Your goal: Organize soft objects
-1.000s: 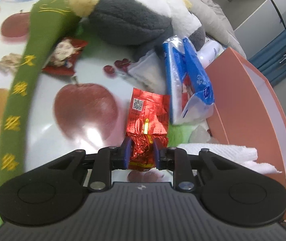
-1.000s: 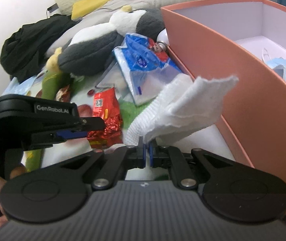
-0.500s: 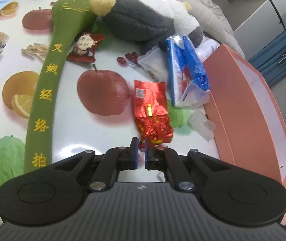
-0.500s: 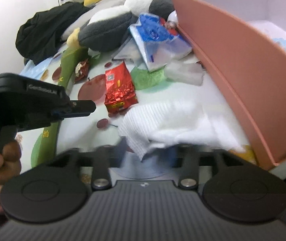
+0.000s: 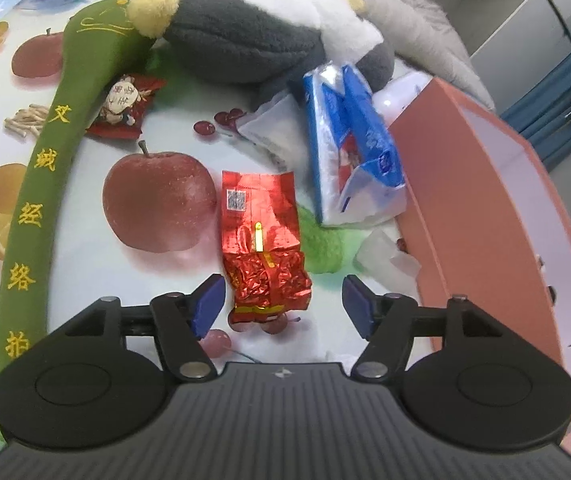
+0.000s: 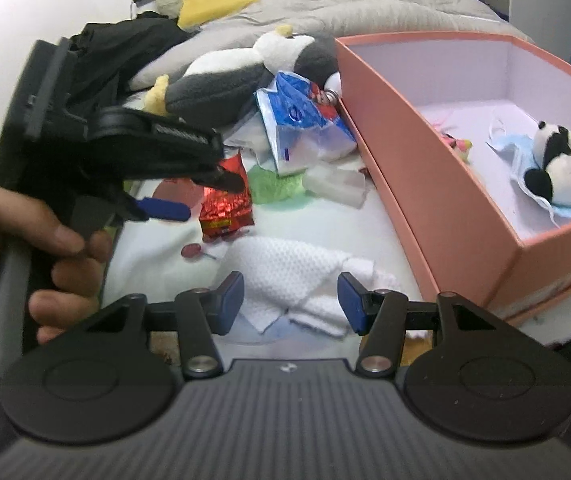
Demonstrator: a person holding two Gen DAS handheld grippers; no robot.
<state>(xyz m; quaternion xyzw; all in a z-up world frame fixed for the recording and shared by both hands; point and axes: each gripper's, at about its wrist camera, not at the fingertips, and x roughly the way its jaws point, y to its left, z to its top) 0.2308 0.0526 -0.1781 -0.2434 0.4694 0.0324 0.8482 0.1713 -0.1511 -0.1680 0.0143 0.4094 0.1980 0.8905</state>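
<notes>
While my left gripper (image 5: 279,300) hangs over the fruit-print tablecloth (image 5: 65,240), its jaws are spreading apart, and the red foil packet (image 5: 263,240) lies flat on the cloth with its crinkled near end between my blue pads (image 5: 207,300), neither pad pressing on it. Just right of the packet sits a blue-and-white tissue pack (image 5: 349,160), leaning toward the pink box (image 5: 465,220). A long green plush stick (image 5: 41,184) with yellow characters curves down the left side, a small red snack bag (image 5: 125,110) tucked against it. Beyond them a grey-and-white plush penguin (image 5: 253,36) lies on its side, its yellow foot touching the top of the green stick.

My right gripper (image 6: 291,300) stands parted too, gripping nothing. The white cloth (image 6: 285,272) lies crumpled on the table, its near edge reaching between my fingers but free of both pads. From this side I see my left hand (image 6: 25,248) wrapped around the other gripper's handle, its fingers poised above the red packet. The pink box stands just right of the cloth, and inside it a small panda plush (image 6: 557,164) rests on a light blue face mask (image 6: 525,160), with a little pink item near the box's left wall that I cannot make out.
</notes>
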